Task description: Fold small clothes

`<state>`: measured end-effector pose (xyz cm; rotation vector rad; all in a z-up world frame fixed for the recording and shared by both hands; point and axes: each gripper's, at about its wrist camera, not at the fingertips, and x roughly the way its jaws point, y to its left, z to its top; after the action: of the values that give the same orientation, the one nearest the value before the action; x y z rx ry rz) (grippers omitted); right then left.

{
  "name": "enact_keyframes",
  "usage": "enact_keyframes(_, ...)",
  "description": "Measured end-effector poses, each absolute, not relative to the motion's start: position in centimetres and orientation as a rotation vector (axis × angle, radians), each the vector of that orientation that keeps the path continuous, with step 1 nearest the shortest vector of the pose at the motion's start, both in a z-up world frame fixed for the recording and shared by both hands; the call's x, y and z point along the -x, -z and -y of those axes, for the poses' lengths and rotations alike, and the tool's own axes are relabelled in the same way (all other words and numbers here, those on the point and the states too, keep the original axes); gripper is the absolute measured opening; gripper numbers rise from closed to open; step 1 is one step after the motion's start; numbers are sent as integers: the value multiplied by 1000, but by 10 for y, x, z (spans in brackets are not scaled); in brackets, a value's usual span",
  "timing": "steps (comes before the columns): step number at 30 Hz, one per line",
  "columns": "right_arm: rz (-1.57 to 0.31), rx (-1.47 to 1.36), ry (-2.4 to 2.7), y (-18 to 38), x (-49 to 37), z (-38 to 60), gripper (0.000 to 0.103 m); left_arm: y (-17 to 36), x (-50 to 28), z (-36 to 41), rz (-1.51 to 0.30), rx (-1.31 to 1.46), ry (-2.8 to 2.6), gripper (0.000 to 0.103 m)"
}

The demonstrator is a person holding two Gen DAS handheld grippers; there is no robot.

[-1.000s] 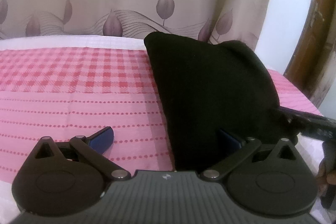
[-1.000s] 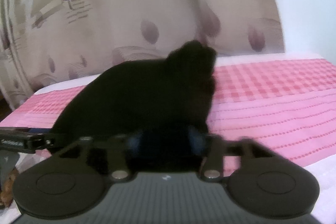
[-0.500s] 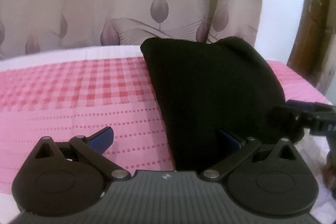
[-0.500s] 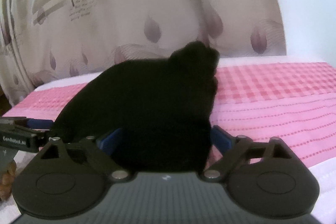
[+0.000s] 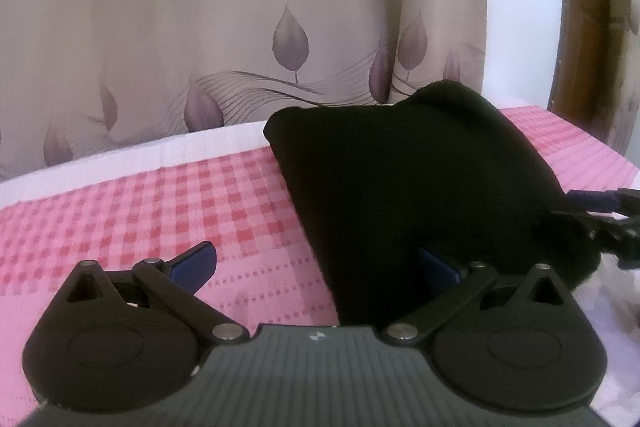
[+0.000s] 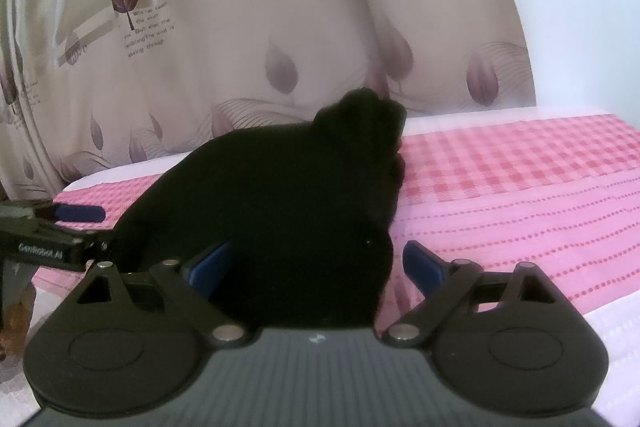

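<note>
Both tools tilt down toward the bed, which is covered by a pink checked and dotted cloth. The left hand-held gripper has its jaws spread wide: its left blue pad hangs over the bare pink cloth, and the right pad sits over the near edge of the black garment, with no squeeze on the fabric. The right hand-held gripper has just been opening, and its jaws now stand wide apart with the garment's near end lying between them, neither pad pressing on it.

The black garment lies folded into a thick bundle on the bed, running from just in front of both tools back toward the leaf-printed curtain. Seen from the right wrist, its far end humps up into a rounded lump. Each tool shows at the edge of the other's view, one on either side of the garment's near end
</note>
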<state>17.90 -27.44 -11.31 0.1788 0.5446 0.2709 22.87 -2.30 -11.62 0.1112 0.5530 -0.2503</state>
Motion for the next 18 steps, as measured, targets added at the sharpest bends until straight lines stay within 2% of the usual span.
enact_keyframes(9,-565,-252,-291,110,-183,280,94,110,-264,23,-598,-105,347,103)
enact_keyframes(18,-678,-427,-333,105,-240,319,94,117,-327,-10,-777,191,568,103)
